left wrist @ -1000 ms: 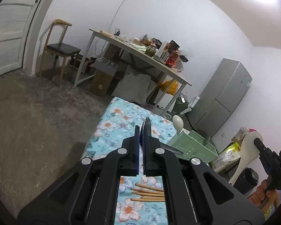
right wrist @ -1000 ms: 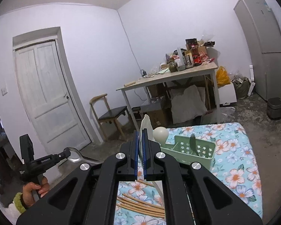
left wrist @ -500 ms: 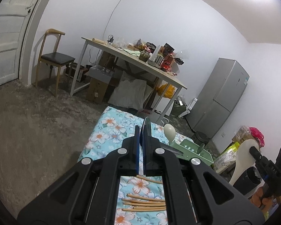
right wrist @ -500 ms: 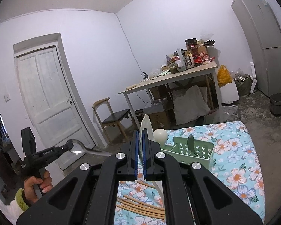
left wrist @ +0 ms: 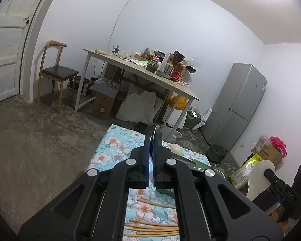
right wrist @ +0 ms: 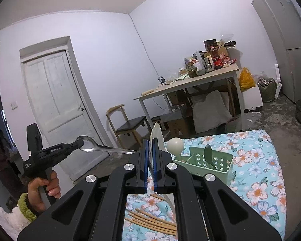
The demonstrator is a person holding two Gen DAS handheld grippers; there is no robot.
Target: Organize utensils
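Observation:
My left gripper (left wrist: 149, 140) is shut on a metal spoon (right wrist: 94, 146); the spoon's bowl stands between its jaws (left wrist: 157, 133). My right gripper (right wrist: 150, 140) is shut on a cream spatula (right wrist: 156, 135), whose blade also shows in the left wrist view (left wrist: 258, 178). Both are held above the floral-cloth table (right wrist: 256, 172). A green utensil caddy (right wrist: 206, 162) stands on it with a cream ladle (right wrist: 175, 144) and a dark green spoon (right wrist: 208, 154) inside. Several wooden chopsticks (right wrist: 152, 221) lie on the cloth below the grippers.
A cluttered white desk (right wrist: 190, 80) and a wooden chair (right wrist: 128, 124) stand behind the table. A grey fridge (left wrist: 236, 108) is at the right and a white door (right wrist: 56, 104) at the left. A small black bin (left wrist: 216, 152) sits on the floor.
Both grippers have risen and pulled back from the table with their utensils. The left gripper with the spoon now sits higher and closer in the right wrist view.

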